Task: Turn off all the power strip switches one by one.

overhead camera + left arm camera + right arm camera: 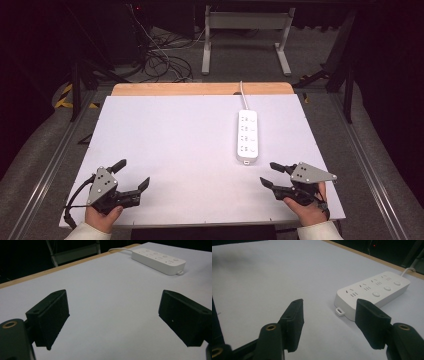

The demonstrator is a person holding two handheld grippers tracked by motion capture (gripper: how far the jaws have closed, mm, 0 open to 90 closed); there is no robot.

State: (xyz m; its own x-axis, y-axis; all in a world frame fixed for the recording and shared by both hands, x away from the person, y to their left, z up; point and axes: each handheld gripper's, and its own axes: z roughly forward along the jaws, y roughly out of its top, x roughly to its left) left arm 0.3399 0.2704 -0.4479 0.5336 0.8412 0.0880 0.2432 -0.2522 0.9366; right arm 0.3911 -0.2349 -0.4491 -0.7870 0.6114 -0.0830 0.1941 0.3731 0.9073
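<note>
A white power strip [247, 135] with several sockets and round buttons lies on the right half of the white table top [175, 150], its cord running to the far edge. My left gripper [134, 173] rests near the front left corner, open, nothing between its jaws. My right gripper [267, 174] rests near the front right corner, just in front of the strip's near end, open and empty. In the left gripper view the power strip [160, 260] lies far off at upper right. In the right gripper view the power strip [372, 292] lies just beyond the right-hand jaw.
A wooden strip [200, 89] borders the table's far edge. Beyond it stand a white desk frame [245, 35] and tangled cables [160, 55] on the floor. Metal rails [50, 150] run along both sides of the table.
</note>
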